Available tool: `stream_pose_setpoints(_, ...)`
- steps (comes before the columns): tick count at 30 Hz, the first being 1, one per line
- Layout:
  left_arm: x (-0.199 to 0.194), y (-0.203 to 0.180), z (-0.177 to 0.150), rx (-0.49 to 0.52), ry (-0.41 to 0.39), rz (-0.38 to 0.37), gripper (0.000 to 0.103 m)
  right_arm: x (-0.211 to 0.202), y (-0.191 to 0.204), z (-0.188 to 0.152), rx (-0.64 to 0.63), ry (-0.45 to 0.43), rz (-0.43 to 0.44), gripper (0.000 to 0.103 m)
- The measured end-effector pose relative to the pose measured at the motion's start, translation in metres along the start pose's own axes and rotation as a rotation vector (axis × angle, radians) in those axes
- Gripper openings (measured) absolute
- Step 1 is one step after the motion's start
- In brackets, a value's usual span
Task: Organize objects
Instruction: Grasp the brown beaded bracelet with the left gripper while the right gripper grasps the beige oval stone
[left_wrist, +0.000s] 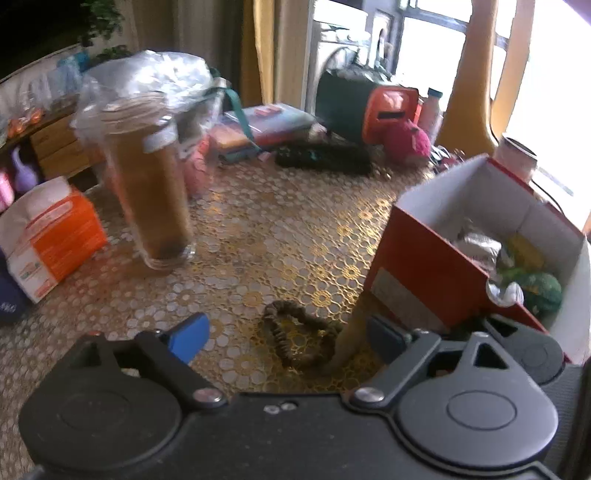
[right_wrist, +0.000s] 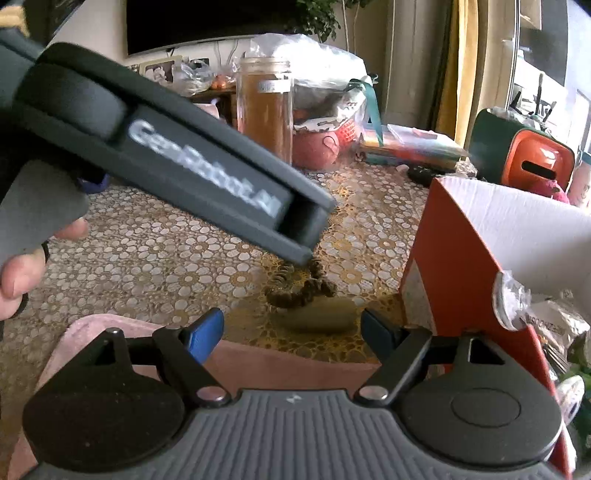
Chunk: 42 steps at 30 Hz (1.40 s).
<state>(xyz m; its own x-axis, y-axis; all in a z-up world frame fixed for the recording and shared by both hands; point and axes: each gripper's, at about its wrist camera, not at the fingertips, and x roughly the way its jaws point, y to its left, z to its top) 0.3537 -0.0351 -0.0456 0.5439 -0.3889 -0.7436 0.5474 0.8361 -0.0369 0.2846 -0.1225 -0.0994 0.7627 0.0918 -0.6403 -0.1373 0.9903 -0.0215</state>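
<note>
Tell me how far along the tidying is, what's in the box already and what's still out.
Done: the red box already holds several things, including a green item and a crinkled silver packet. In hand: nothing; the left gripper and right gripper are both open, over the brown scrunchie on the table. Left: the scrunchie, the jar, the orange tissue pack.

Table with gold floral lace cover (left_wrist: 258, 229), hair scrunchie (left_wrist: 299, 332), red box (left_wrist: 424, 266), tall jar (left_wrist: 151, 192), orange tissue pack (left_wrist: 62, 243)

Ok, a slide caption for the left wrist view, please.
Open left hand-held gripper above a brown scrunchie on the patterned tablecloth, beside an open red box.
</note>
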Motion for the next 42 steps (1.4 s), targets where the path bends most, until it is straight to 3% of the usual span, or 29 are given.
stream_pose_setpoints(11,0.037,-0.021,-0.005,0.163,0.101,-0.065,0.057,0.019,-0.003,-0.004,0.002,0.001,-0.014,0.081)
stream_pose_setpoints(13,0.042,-0.021,-0.006,0.167,0.111,-0.085,0.053,0.021,-0.003,-0.004,-0.001,-0.001,-0.016,0.081)
stream_pose_setpoints(18,0.052,-0.019,-0.006,0.151,0.135,-0.128,0.032,0.028,0.0,-0.004,-0.005,0.005,-0.038,0.081)
stream_pose_setpoints(25,0.055,-0.018,-0.004,0.131,0.137,-0.169,0.02,0.034,0.001,-0.005,-0.019,0.009,-0.05,0.081)
stream_pose_setpoints(27,0.054,-0.016,-0.004,0.123,0.134,-0.153,0.008,0.035,0.002,-0.006,-0.023,0.007,-0.055,0.081)
stream_pose_setpoints(42,0.027,0.028,-0.001,0.017,0.067,-0.105,0.007,0.045,0.005,-0.001,0.049,0.022,-0.111,0.081)
